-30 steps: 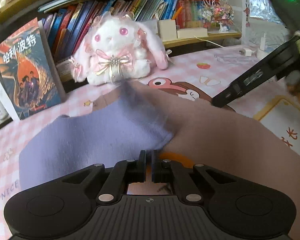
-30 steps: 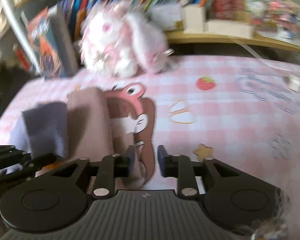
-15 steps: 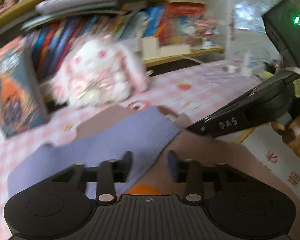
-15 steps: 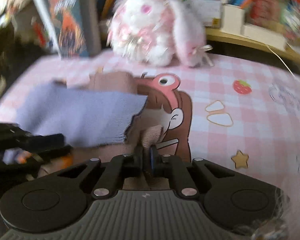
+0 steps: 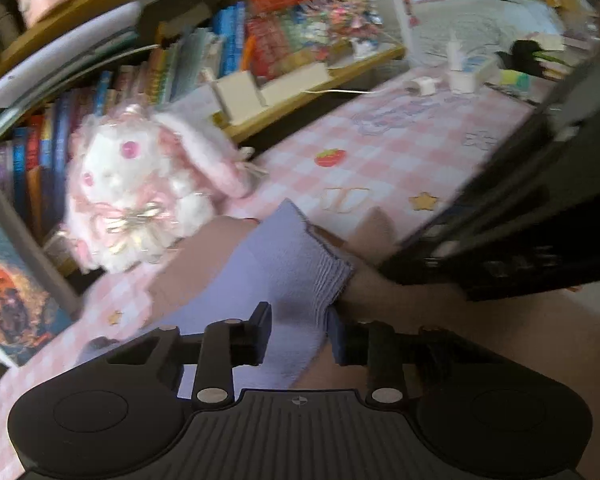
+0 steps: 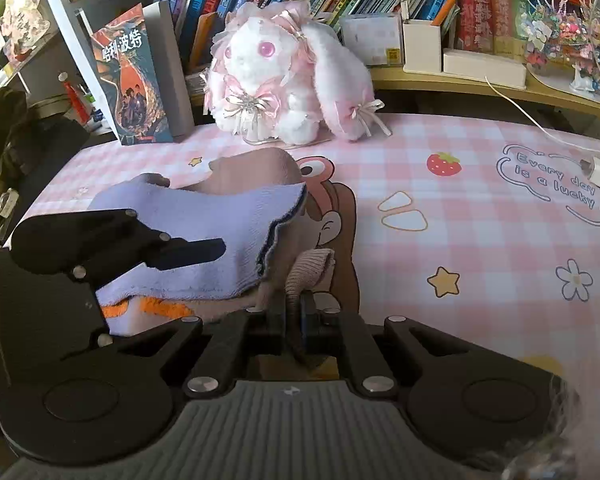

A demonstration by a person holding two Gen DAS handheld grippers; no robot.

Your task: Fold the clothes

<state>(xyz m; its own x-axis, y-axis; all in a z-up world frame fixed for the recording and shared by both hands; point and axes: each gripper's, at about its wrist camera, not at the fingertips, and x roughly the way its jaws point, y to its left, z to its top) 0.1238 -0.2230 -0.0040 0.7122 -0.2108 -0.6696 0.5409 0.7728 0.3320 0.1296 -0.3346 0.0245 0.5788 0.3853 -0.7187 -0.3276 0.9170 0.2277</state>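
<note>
**Garment half-folded between two grippers**

Garment [image 5: 440, 320], a soft pinkish-brown knit, filled the lower right of the left wrist view, with its lilac sleeve [image 5: 276, 280] draped across it. The left gripper [image 5: 298, 330] stood open, its fingers apart on either side of the sleeve's ribbed cuff and not pinching it. The right gripper [image 5: 500, 256] showed as a blurred dark shape lying against the fabric. Behind lay a table [image 5: 400, 152] under a pink checked cloth printed with a strawberry and stars, a fluffy white-and-pink plush rabbit [image 5: 140, 196], and a bookshelf [image 5: 228, 44].

From the right wrist view, the right gripper [image 6: 296, 316] was closed on a bunched brown cuff [image 6: 310, 268] of the garment [image 6: 256, 172]. The lilac sleeve [image 6: 220, 224] lay just left, sagging over the brown knit, with the left gripper [image 6: 188, 250] reaching in over its top. An orange patch [image 6: 156, 306] peeked out beneath. The rabbit [image 6: 284, 80] sat at the table's [image 6: 480, 220] far edge beside an upright book [image 6: 134, 80].
</note>
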